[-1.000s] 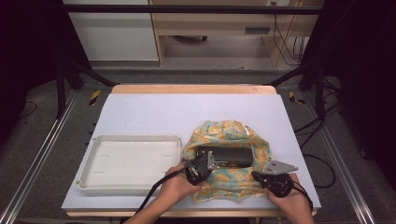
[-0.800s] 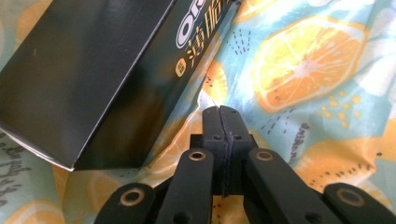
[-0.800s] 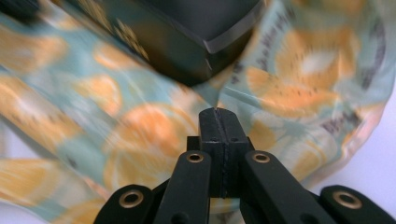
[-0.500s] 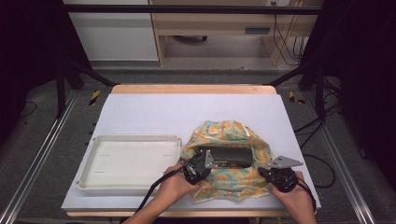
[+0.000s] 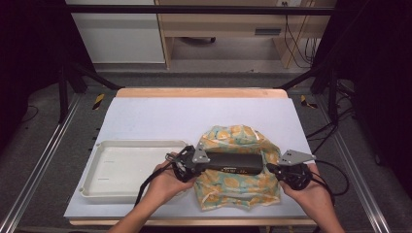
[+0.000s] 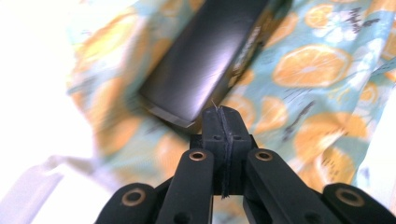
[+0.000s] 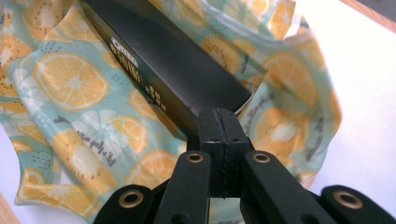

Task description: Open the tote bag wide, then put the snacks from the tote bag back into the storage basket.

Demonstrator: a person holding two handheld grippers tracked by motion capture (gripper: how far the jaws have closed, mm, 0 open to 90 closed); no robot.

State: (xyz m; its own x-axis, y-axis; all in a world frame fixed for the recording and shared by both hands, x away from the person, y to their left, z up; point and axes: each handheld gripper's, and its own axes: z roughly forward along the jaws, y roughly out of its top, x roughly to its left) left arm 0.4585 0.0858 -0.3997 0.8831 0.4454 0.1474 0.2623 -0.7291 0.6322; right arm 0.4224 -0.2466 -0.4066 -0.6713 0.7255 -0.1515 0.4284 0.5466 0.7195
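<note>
high view: black box (image 5: 234, 162) on orange-print cloth (image 5: 238, 182), lower centre, white tray (image 5: 127, 168) lower left | gripper views: left hand-held gripper (image 6: 223, 122) and right hand-held gripper (image 7: 219, 125) jaws together, box lettering readable in right

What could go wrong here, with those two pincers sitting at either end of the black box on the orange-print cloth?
The long black box lies loose on the rumpled orange-slice-print cloth, so a nudge from the left gripper or right gripper might slide or tip it. Both sets of jaws are pressed together, and a closed tip could snag the cloth and drag everything. The white plastic tray sits close beside the left hand, which could bump it.
</note>
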